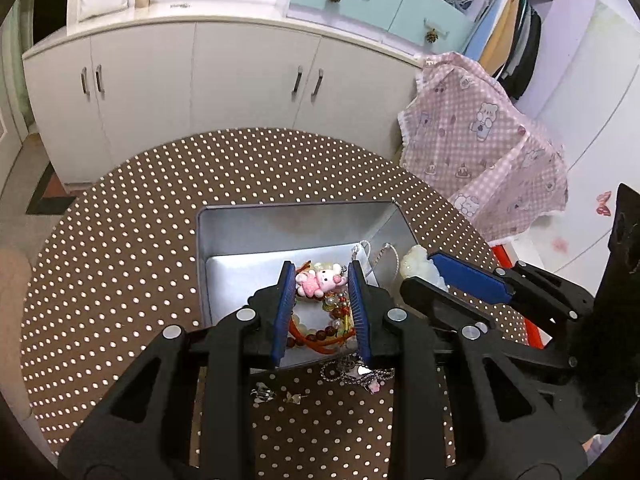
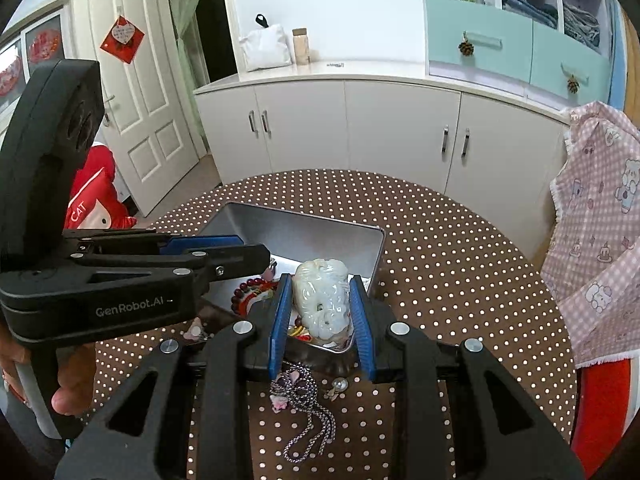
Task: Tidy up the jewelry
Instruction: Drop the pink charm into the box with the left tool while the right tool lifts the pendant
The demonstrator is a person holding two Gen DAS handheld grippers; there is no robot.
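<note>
A silver metal tin [image 1: 224, 240] [image 2: 360, 240] stands on the polka-dot table and holds beaded bracelets [image 1: 320, 332]. My left gripper [image 1: 320, 276] is over the tin, shut on a pink bunny charm [image 1: 320, 282]. My right gripper [image 2: 322, 288] is shut on a white carved jade pendant [image 2: 322, 300], which also shows in the left wrist view [image 1: 418, 266], held above the tin's near right corner. A silver chain necklace [image 2: 308, 420] [image 1: 356, 374] with pink charms lies on the table in front of the tin. Small earrings [image 1: 264, 394] and a pearl piece [image 2: 339, 385] lie beside it.
The round table has a brown dotted cloth [image 1: 120, 280] [image 2: 460, 280]. A chair with a pink checked cover [image 1: 480, 152] [image 2: 600, 220] stands at the right. White cabinets [image 1: 200, 88] [image 2: 360, 128] stand behind the table. A red cushion [image 2: 96, 200] sits at the left.
</note>
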